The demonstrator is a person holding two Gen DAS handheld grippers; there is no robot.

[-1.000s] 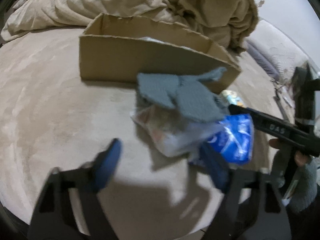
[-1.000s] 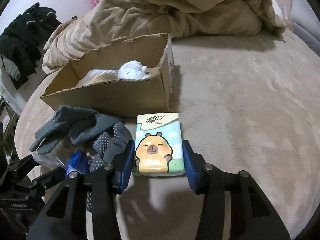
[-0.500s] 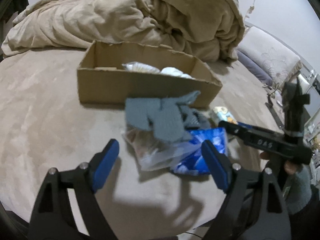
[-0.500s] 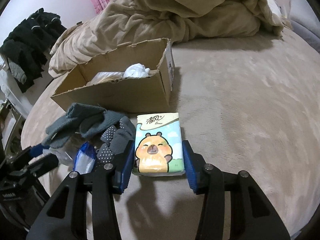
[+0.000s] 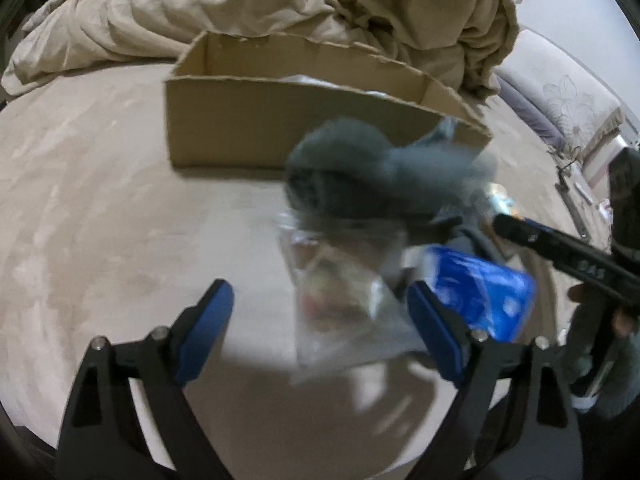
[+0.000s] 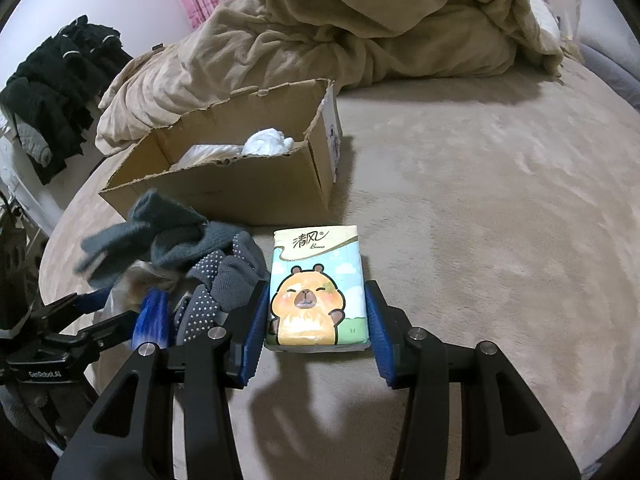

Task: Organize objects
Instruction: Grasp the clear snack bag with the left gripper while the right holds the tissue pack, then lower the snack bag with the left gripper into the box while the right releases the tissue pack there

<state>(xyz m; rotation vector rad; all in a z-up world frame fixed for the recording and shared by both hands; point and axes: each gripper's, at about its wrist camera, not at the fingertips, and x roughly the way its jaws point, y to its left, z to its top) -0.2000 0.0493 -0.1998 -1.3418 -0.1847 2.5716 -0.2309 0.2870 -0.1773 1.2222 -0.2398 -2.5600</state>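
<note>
Meanwhile, in the left wrist view, the left gripper (image 5: pixel 316 328) stood wide open, holding nothing, its blue pads either side of a clear bag (image 5: pixel 340 292) on the bed (image 5: pixel 100 220). Half a second before, the camera sat higher and further back; now it had dropped closer, and the bag lay partly between the jaws, untouched. The grey gloves (image 5: pixel 360 176) draped over the bag were blurred, so either they or the camera were moving. A blue packet (image 5: pixel 480 292) lay just beyond the right pad, and the box (image 5: pixel 280 128) stood behind the pile. I judge that the left side was closing in on the bag or gloves for the next pick.

From the right wrist view, the right gripper (image 6: pixel 316 328) straddled the tissue pack (image 6: pixel 316 288), which lay flat on the bed just in front of the box (image 6: pixel 240 188). The jaws had barely shifted over the last second; the left pad looked to be touching the pack's edge, with a thin gap on the right, so I cannot tell whether it truly gripped. The gloves (image 6: pixel 180 240) had a blurred tip here too. White items (image 6: pixel 268 142) already lay in the box, while the pack, gloves, bag and packet remained outside it.
</note>
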